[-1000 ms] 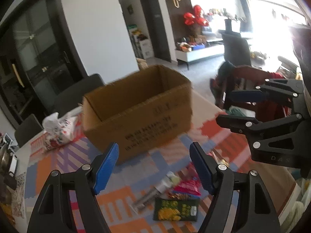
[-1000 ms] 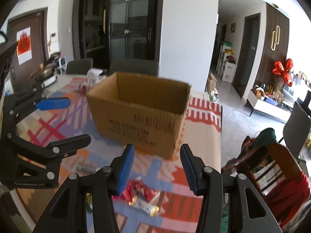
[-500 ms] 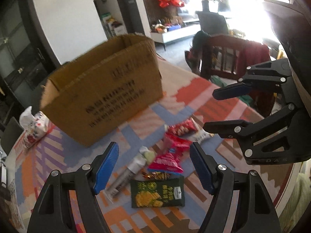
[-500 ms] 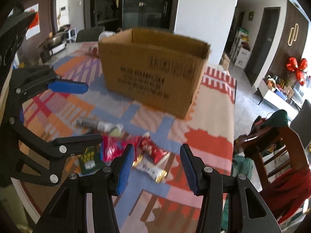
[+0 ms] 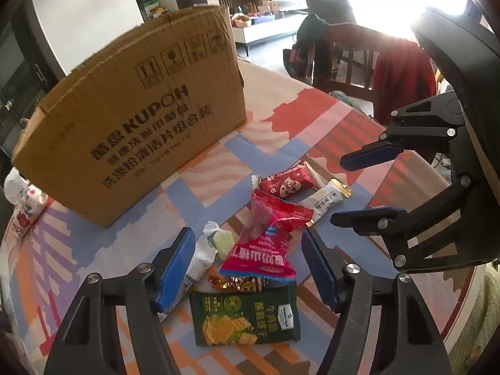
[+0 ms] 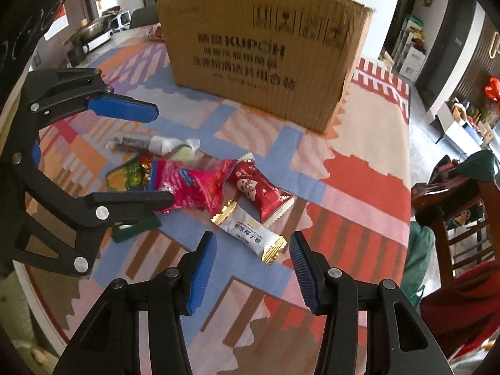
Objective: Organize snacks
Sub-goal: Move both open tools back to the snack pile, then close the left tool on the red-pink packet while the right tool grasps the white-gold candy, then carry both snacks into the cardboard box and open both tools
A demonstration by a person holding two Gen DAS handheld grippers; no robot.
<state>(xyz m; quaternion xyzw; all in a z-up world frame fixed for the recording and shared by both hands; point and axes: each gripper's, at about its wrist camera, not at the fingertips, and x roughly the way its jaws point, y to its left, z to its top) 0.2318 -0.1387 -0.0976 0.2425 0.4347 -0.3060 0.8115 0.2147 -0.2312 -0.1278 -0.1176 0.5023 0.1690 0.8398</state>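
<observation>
A heap of snacks lies on the patterned tablecloth (image 5: 218, 172) in front of an open cardboard box (image 5: 131, 118) (image 6: 265, 47). My left gripper (image 5: 247, 236) hovers low over a pink packet (image 5: 262, 243) and a dark green cracker packet (image 5: 247, 315). Its jaws are closing, with the pink packet between them untouched. A long white wrapper (image 5: 206, 250) lies by its left finger. My right gripper (image 6: 251, 237) stands open just above a white candy with gold ends (image 6: 250, 231). A red candy packet (image 6: 259, 190) lies beyond it.
A wooden chair (image 6: 462, 218) draped in red cloth stands past the table's right edge. A printed plastic bag (image 5: 25, 203) lies left of the box. A metal pot (image 6: 93, 31) sits at the far end.
Both grippers have sunk toward the snack heap and tipped further down, so the box now rises high ahead. The left jaws have narrowed a little.
</observation>
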